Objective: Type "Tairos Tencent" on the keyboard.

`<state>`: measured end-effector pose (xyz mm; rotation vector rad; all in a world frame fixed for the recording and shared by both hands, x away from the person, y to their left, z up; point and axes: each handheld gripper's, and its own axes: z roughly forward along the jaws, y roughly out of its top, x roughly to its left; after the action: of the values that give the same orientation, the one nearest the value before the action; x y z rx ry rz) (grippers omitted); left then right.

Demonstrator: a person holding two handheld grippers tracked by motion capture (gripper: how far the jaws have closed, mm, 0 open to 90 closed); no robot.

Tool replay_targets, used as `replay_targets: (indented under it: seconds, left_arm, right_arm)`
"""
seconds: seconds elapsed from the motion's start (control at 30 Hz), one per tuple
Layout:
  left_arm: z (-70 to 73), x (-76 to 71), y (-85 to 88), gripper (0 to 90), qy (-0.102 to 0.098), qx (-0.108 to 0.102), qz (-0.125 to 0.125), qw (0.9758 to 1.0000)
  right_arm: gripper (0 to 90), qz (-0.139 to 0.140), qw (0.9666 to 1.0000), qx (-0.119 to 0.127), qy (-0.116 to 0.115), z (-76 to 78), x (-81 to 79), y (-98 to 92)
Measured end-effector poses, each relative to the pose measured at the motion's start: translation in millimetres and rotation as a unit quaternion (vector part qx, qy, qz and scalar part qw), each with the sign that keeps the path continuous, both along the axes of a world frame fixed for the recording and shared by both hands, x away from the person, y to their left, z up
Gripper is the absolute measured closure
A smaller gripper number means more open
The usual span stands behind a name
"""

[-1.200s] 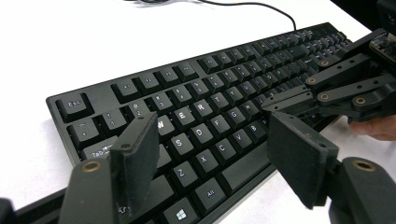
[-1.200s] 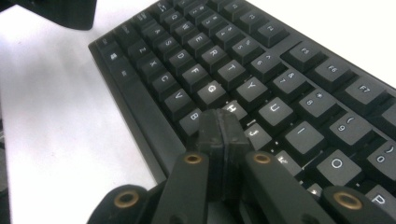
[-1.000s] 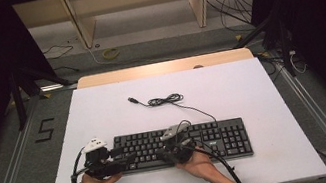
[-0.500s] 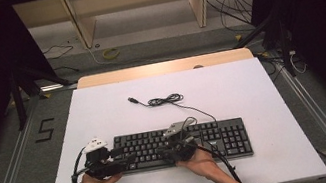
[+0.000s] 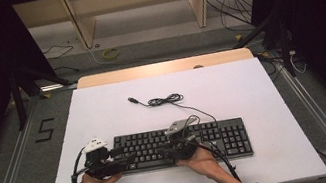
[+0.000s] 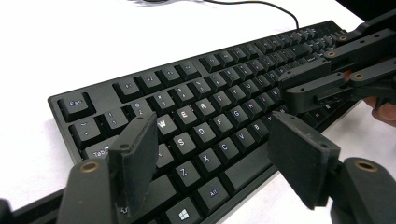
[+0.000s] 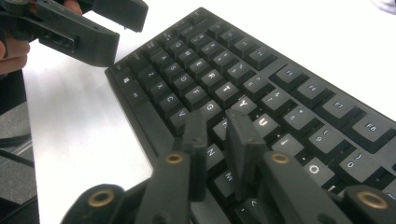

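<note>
1. The keyboard (image 5: 180, 144) lay flat near the front edge of the tabletop (image 5: 265, 104), a little left of centre, its long side parallel to that edge. Its cable (image 5: 167, 100) ran back toward the middle of the tabletop and ended in a loose coil.
2. The left tool (image 5: 120, 160) hung over the keyboard's left end, jaws spread wide with nothing between them; in the left gripper view (image 6: 210, 154) they straddled the lower letter rows without touching. Probably parked there to wait its turn.
3. The right tool (image 5: 169, 150) sat low over the middle keys. In the right gripper view (image 7: 219, 140) its jaws stood only slightly parted, tips down among the keys around H and N, no key gripped. Narrow tips suit pressing single keys, likely the reason for that hold.
4. Against the earlier high-view frames: the right tool's jaws had just been opening from a clenched state, nothing caught between them. Keyboard, cable and left tool looked unchanged, and both hands sat at about the same spots.
</note>
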<state>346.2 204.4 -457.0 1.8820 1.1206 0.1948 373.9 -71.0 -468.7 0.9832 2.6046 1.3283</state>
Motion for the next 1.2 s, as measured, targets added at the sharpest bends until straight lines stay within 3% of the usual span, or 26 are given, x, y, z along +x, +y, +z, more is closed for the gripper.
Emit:
replay_targets:
  seconds: [0.6, 0.77, 0.93, 1.2]
  left_arm:
    - [0.5, 2.2, -1.9, 35.2, -0.002, 0.002, -0.003, 1.0000]
    - [0.3, 3.8, -5.6, 42.2, 0.000, 0.003, -0.009, 1.0000]
    - [-0.8, 5.9, -10.6, 55.5, 0.004, 0.008, -0.022, 0.9997]
    - [-5.4, 8.8, -25.3, 73.3, 0.012, 0.039, -0.052, 0.9978]
  right_arm:
    - [55.0, 0.003, 0.9997, 0.024, -0.003, 6.5, 0.3, -5.3]
    - [46.2, -0.010, 0.9996, 0.026, -0.004, 8.3, 0.7, -7.7]
    - [40.6, -0.020, 0.9993, 0.031, -0.008, 11.0, 0.4, -10.8]
    - [38.4, -0.024, 0.9990, 0.034, -0.014, 14.3, -2.9, -16.5]
